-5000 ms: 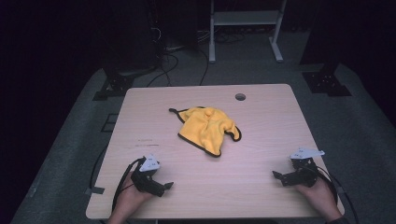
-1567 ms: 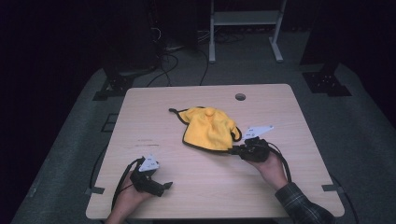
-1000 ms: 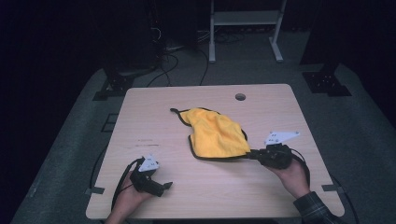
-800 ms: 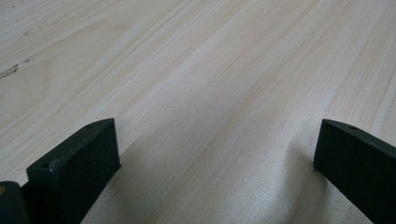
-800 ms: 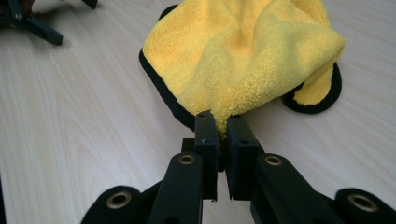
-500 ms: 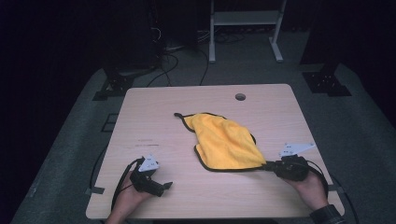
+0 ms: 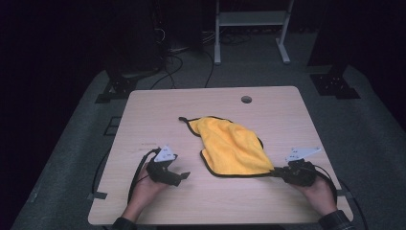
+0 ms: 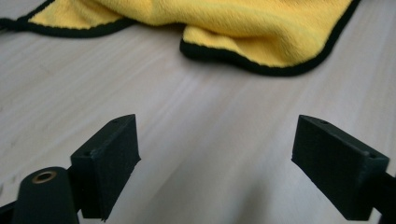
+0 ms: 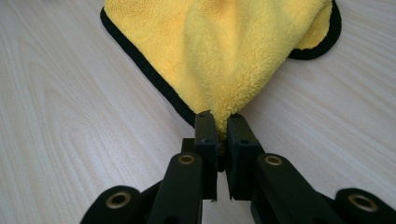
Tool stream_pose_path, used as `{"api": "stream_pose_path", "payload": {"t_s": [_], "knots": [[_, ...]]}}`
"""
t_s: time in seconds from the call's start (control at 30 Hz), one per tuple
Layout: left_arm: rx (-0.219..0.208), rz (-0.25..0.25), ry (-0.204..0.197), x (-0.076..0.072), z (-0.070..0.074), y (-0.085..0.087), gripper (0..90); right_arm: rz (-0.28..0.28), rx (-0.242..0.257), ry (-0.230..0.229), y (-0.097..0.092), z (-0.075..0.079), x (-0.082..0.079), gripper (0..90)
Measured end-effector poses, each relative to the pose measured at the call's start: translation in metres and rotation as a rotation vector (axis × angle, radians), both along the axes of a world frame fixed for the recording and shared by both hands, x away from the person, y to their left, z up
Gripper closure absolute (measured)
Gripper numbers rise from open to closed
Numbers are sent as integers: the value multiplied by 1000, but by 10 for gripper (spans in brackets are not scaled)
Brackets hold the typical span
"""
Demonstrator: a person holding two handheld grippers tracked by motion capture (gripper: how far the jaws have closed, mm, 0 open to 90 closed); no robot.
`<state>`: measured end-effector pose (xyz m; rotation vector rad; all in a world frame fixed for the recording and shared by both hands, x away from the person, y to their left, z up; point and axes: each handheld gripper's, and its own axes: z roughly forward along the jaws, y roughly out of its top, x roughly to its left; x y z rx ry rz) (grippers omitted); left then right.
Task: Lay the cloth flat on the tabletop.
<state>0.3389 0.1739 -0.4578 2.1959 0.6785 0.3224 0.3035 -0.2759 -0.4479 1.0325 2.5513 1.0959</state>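
1. Nearest the person, two grippers are counted, one in each hand, both low over the table (image 7: 143,115).
2. The right gripper (image 7: 282,173) is seen clenched on one corner of the cloth (image 7: 233,149); in the right gripper view the yellow pile is pinched between the jaws, which stand almost together.
3. The left gripper (image 7: 179,176) is held released, with nothing between its jaws. They have just been closing a little, yet bare wood is seen between them in the left gripper view, and the cloth's black-edged hem (image 8: 243,60) lies ahead of them, near but untouched.
4. One cloth is counted: yellow, black-bordered, lying at the middle of the table and drawn out toward the right near corner, where it is gripped.
5. As a judgement, the spreading of the cloth is only partly done: one corner has been secured and pulled taut, while the far part is seen folded over itself, with a black loop (image 7: 184,120) at its far left tip.
6. What is judged left: a second corner is to be taken by the free gripper and the cloth is to be laid flat.
7. Farthest off, one round hole (image 7: 246,99) is seen in the tabletop.
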Motion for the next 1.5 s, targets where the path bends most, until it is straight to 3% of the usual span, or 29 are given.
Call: {"api": "stream_pose_path", "payload": {"t_s": [0.13,0.33,0.6,0.7,0.73,0.77,0.87,1.0,1.27,1.5], "knots": [[-13,0,-19,22,4,-16,204,3,-1,0,0,0,1,839],[-10,-5,-3,47,3,-34,267,5,-3,-5,0,1,1,839],[-4,-37,11,67,-5,-57,353,6,-6,-9,-1,1,1,839],[16,-53,37,70,-10,-61,418,8,-1,-15,-1,2,1,839],[19,-58,49,71,-12,-62,488,10,-1,-17,-1,2,1,839],[26,-66,53,71,-13,-63,488,10,-1,-17,-1,2,1,839],[53,-87,62,69,-13,-66,642,11,-1,-17,-1,2,1,839],[52,-82,78,64,-7,-64,783,7,0,-19,-2,3,0,839],[14,-72,40,40,17,-40,816,8,10,-29,-2,5,-1,839],[-54,-49,29,13,30,-11,817,27,25,-43,1,9,-6,839]]}}
